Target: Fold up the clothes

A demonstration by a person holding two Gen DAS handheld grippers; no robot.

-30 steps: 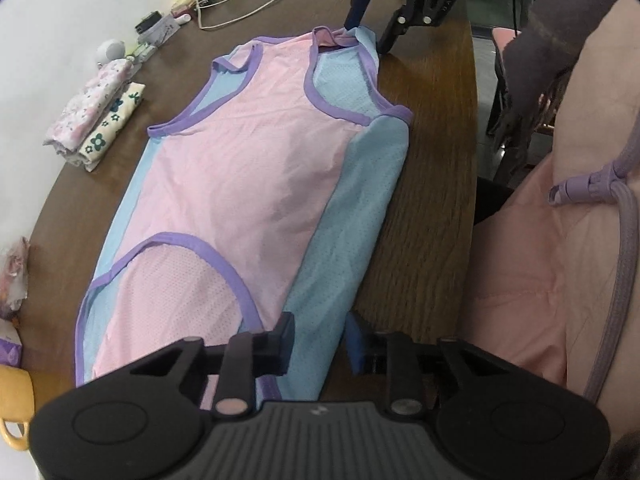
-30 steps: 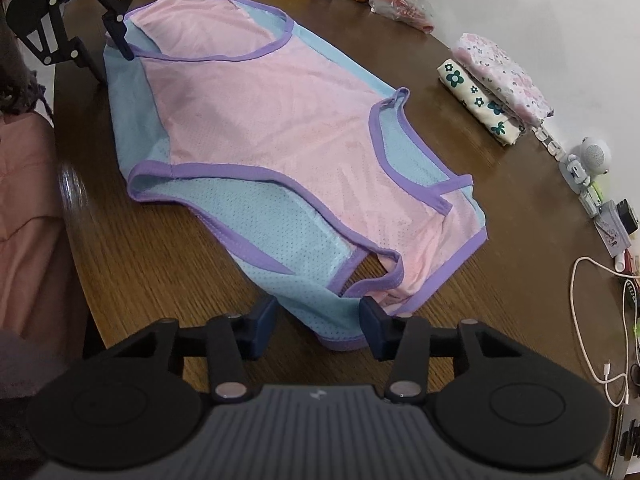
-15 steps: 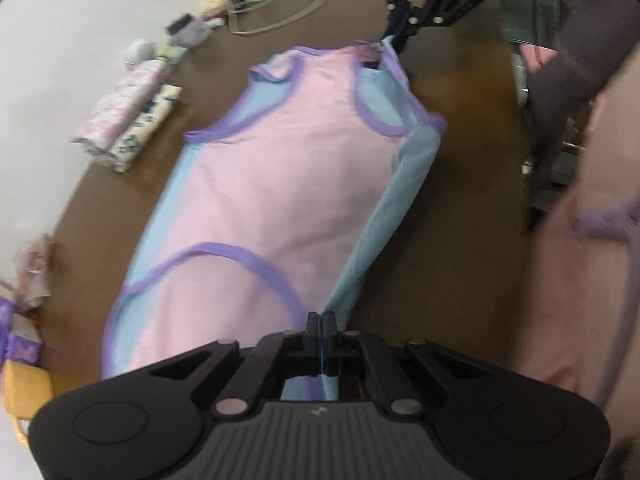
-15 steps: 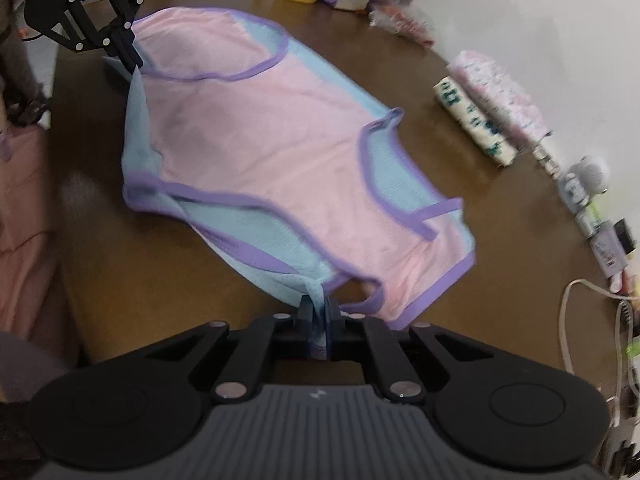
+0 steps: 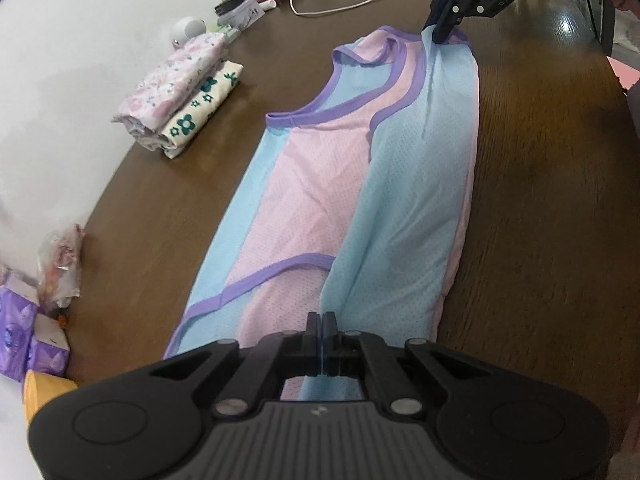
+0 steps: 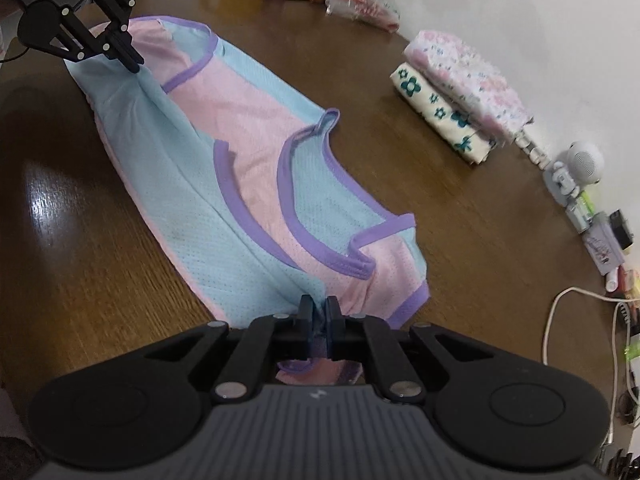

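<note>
Both grippers, left (image 5: pixel 321 322) and right (image 6: pixel 319 307), have just closed on the vest's (image 5: pixel 312 184) near edge. The blue side panel now lies folded over the pink front; first lengthwise fold looks underway.

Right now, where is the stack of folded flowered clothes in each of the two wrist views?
Left wrist view: the stack of folded flowered clothes lies upper left, near the table's far edge, left of the pink and blue garment.
Right wrist view: the stack lies upper right, to the right of the garment.
Shared landmark: the small white round speaker sits just past one end of the stack in both views.
</note>
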